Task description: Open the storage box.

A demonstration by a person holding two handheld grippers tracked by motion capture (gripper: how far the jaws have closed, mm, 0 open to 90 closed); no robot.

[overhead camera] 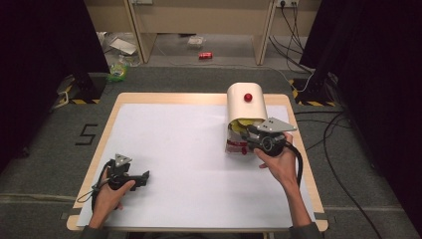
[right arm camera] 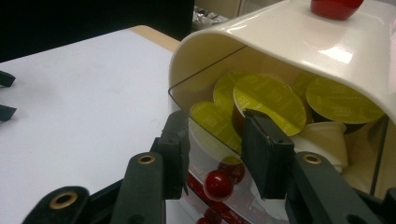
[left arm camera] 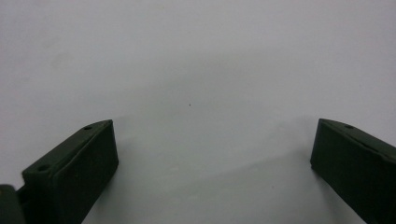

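White table surface (overhead camera: pixel 189 149) lies under the left gripper (overhead camera: pixel 145 178), which rests near the front-left corner, jaws wide apart and holding nothing, well left of the dispenser. Cream-hooded, with a red knob (overhead camera: pixel 248 97), the capsule dispenser (overhead camera: pixel 246 107) stands by the table's far-right edge, its clear drawer (right arm camera: pixel 205 154) showing yellow-lidded capsules (right arm camera: pixel 270 102). At its front, the right gripper (right arm camera: pixel 215 154) straddles the drawer's clear wall, jaws partly closed.

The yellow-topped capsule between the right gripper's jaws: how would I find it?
Find the cream lidded container at the table's far right. Under its raised lid lie yellow-foil capsules. Yours is the foremost capsule, behind the clear wall between the right gripper jaws.
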